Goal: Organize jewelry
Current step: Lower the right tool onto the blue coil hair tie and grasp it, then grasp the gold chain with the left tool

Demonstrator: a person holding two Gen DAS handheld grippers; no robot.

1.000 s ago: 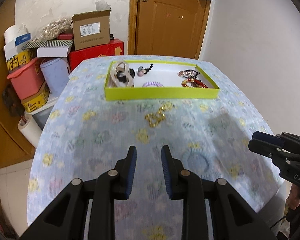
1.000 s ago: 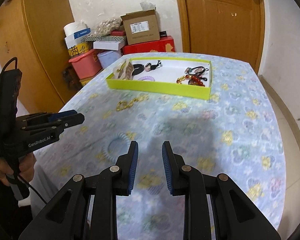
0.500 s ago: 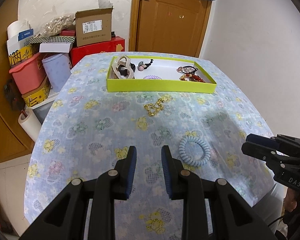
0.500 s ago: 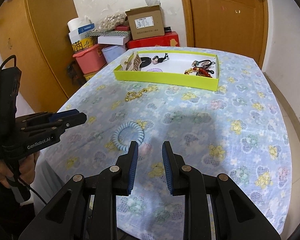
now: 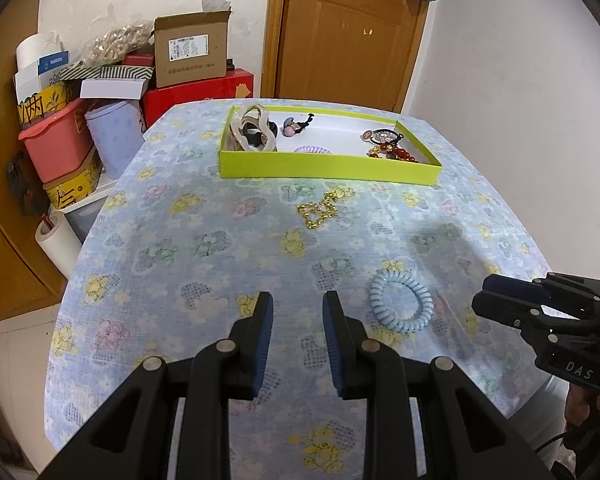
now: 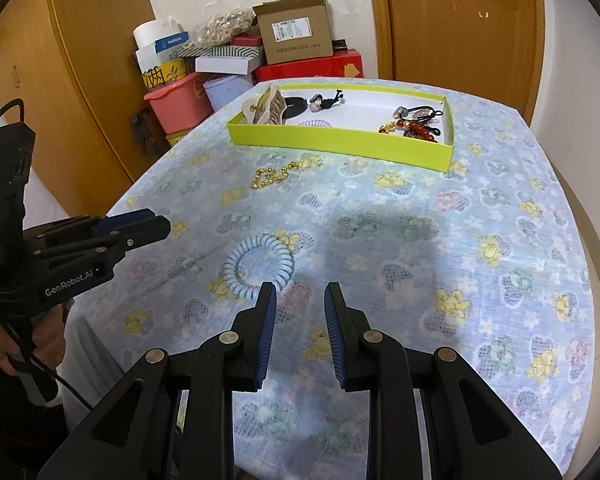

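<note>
Left gripper [image 5: 296, 336]: jaws apart, nothing between them, hanging above the cloth.
Right gripper [image 6: 300, 328]: jaws apart, empty too.
Blue coil hair tie [image 6: 259, 266]: flat on the tablecloth [image 6: 460, 240], just ahead-left of the right gripper.
Gold chain [image 5: 319, 211]: on the cloth near the green tray [image 5: 328, 168].
Advice: I would pinch one side of the coil's ring, then lift it over the tray wall.

Lime-green tray [image 5: 328, 166], pale-blue coil hair tie [image 5: 402, 305], floral blue tablecloth [image 5: 204, 248].

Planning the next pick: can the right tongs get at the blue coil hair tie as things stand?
Probably yes. The blue coil hair tie lies alone on the tablecloth just ahead-left of the right tongs, open and empty, nothing between.
</note>
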